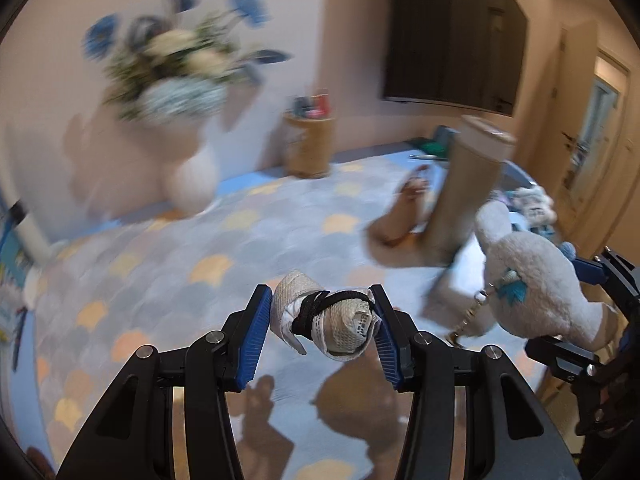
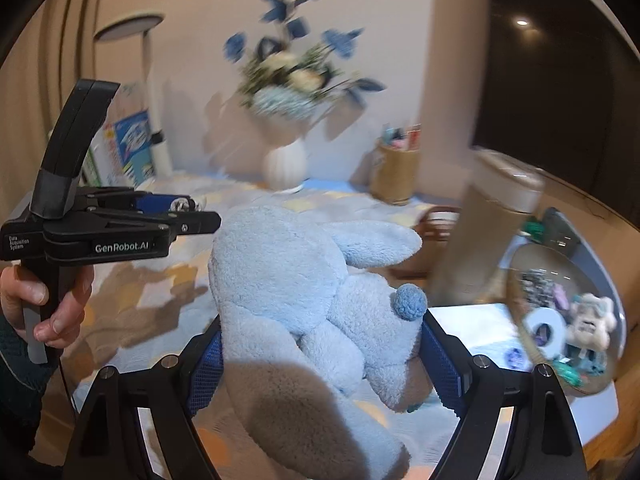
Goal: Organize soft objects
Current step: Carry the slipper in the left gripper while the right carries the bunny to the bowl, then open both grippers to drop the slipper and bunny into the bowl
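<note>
Aloft, left tongs [image 1: 322, 318] pinching rolled sock [image 1: 326, 320]; right tongs [image 2: 322, 360] clasping plush rabbit [image 2: 304, 280]

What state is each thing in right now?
left claw: shut on rolled white cloth, held off the table
right claw: shut on blue plush rabbit, lifted
clear bowl: holds small toys
tan bottle: upright, capped

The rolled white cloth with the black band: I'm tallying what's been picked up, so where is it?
In the left wrist view, the rolled white cloth sits low at centre, clamped between the left tongs above the patterned tabletop, left of the blue plush.
</note>
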`<state>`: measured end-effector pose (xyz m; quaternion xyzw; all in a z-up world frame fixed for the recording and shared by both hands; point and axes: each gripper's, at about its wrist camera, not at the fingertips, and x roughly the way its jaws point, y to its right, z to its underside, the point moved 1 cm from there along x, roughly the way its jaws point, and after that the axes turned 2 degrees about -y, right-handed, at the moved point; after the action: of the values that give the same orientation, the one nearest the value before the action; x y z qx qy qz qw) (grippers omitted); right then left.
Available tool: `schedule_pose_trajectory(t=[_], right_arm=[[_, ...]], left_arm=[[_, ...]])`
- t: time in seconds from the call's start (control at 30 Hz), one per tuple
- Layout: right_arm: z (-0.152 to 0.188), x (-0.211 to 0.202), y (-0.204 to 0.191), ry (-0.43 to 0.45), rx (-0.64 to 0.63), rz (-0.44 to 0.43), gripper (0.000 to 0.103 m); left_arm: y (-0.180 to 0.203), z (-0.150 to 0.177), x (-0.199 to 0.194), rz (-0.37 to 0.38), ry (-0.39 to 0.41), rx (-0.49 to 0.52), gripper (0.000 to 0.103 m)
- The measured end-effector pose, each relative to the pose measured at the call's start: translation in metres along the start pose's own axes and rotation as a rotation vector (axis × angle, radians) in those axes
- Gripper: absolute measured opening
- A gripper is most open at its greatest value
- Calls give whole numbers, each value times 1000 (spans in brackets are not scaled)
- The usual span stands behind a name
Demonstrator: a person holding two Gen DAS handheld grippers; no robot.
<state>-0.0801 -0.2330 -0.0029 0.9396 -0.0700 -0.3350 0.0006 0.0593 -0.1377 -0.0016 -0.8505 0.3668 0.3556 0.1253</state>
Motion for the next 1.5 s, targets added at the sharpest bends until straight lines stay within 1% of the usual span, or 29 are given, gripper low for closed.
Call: schedule_pose_trajectory(t=[0.1,0.2,0.3,0.43,0.6,0.67,0.73,0.77,0.83,0.9,0.93,1.03,1.13,1.23,1.27,1.37,1.43,1.5], right_arm=[[4,-17,27,27,39,51,86],[10,-31,60,42,89,102,86],[15,-45,98,61,138,174,86],[16,-67,149,91,193,272,86],[1,-84,210,139,246,367,86],[-8,-83,233,146,267,369,86],[-19,-75,259,131,299,360,87],[-22,-69,268,120,309,343,87],[-27,-53,290,83,342,297,87],[-30,-35,311,56,375,231,87],[-31,-28,318,46,387,215,87],[-32,-5,339,-7,402,228,86],[-28,15,350,-61,407,220,86],[-21,31,355,-116,415,219,86],[-17,34,355,-131,424,209,86],[-7,31,359,-126,457,170,86],[-2,22,361,-112,484,168,86],[0,11,363,-93,501,167,86]], left_arm=[[44,-16,5,42,10,69,46],[89,-31,11,115,18,123,46],[133,-47,23,196,9,147,46],[182,-65,39,269,-7,178,46],[229,-82,63,291,-7,191,46],[242,-85,73,295,-7,194,46],[253,-88,84,277,6,212,46],[260,-90,91,254,18,232,46],[272,-91,101,234,39,257,46],[280,-91,114,257,25,257,46],[282,-92,120,258,21,254,46],[290,-92,139,249,8,259,46],[295,-91,153,234,26,275,48],[299,-86,164,227,12,288,58],[300,-84,165,232,10,291,67],[305,-81,164,243,15,306,78],[307,-80,162,253,18,315,80],[309,-79,159,285,14,319,80]])
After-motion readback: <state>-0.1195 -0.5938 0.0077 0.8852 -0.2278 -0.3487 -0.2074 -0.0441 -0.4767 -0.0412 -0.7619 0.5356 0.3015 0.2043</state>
